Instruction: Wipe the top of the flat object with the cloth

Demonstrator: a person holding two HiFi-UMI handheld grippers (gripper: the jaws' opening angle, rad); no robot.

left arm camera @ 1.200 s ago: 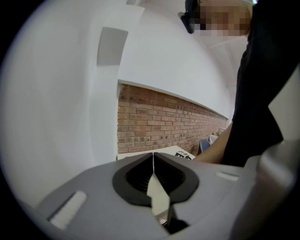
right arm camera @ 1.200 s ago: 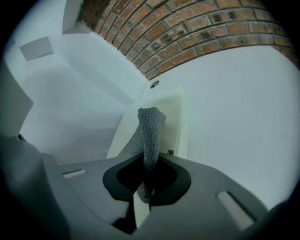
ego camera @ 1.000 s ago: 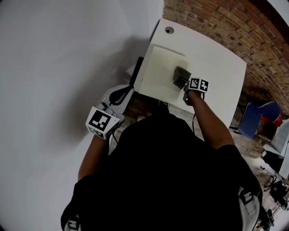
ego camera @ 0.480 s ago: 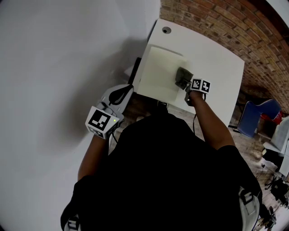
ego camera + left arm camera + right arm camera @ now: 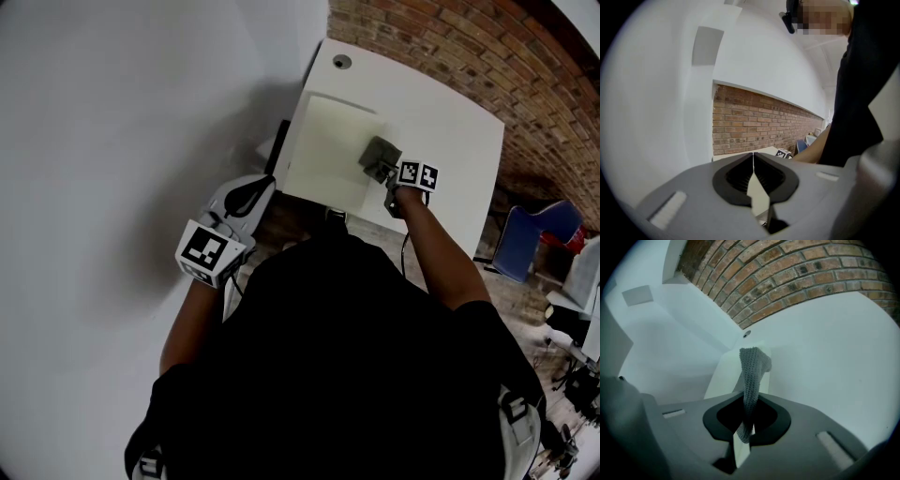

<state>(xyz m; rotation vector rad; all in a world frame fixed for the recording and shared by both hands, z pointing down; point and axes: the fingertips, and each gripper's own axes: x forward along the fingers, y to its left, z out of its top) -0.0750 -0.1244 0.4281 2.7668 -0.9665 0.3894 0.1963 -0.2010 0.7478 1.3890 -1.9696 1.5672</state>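
Two grippers show in the head view: the right gripper (image 5: 384, 176), upper right of centre, is clamped on a grey knitted cloth (image 5: 379, 156) that sits over the right part of the pale flat board (image 5: 323, 141) on the white table (image 5: 450, 131). Off the table, at the left of the frame, the left gripper (image 5: 246, 195) has its jaws pressed together with nothing between them (a brick wall (image 5: 754, 131) lies beyond it).

Seemingly an office or studio workroom: exposed brick wall (image 5: 487, 56) at 1 o'clock, white desk (image 5: 450, 122) with round cable port (image 5: 342, 62) at 12 o'clock, blue chair (image 5: 525, 246) at 3 o'clock, bare white wall (image 5: 141, 112) at 9 o'clock.
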